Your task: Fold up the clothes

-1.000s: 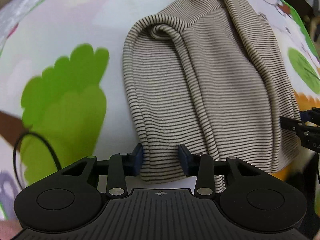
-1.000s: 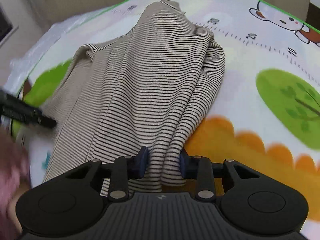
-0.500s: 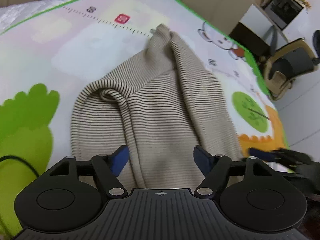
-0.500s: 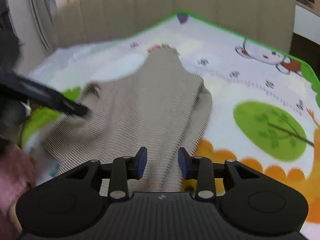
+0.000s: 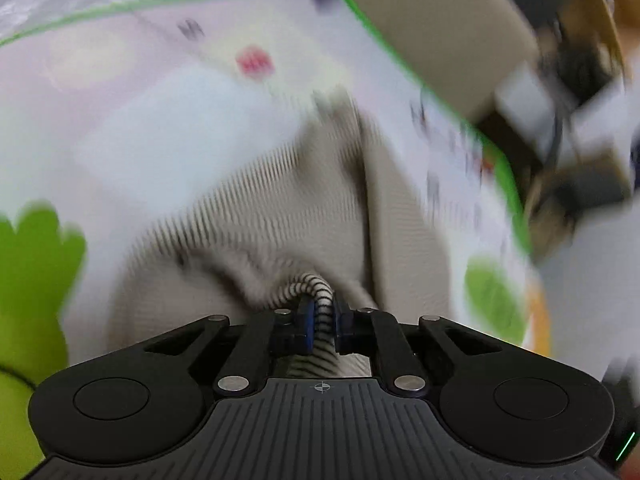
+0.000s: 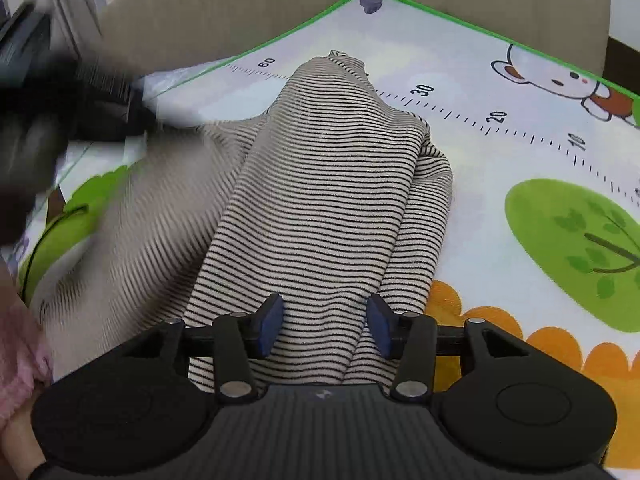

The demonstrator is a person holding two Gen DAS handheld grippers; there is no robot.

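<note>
While the left gripper pinches a bunched fold of the striped garment at lower centre to lift it, the right gripper is opening, jaws astride the hem on the play mat.

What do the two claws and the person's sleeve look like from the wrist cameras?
Both the left claw and the right claw are matte black, with a ribbed deck, round caps either side, silver pivot screws and blue finger pads. A fuzzy pink sleeve shows at the right view's left edge.
</note>
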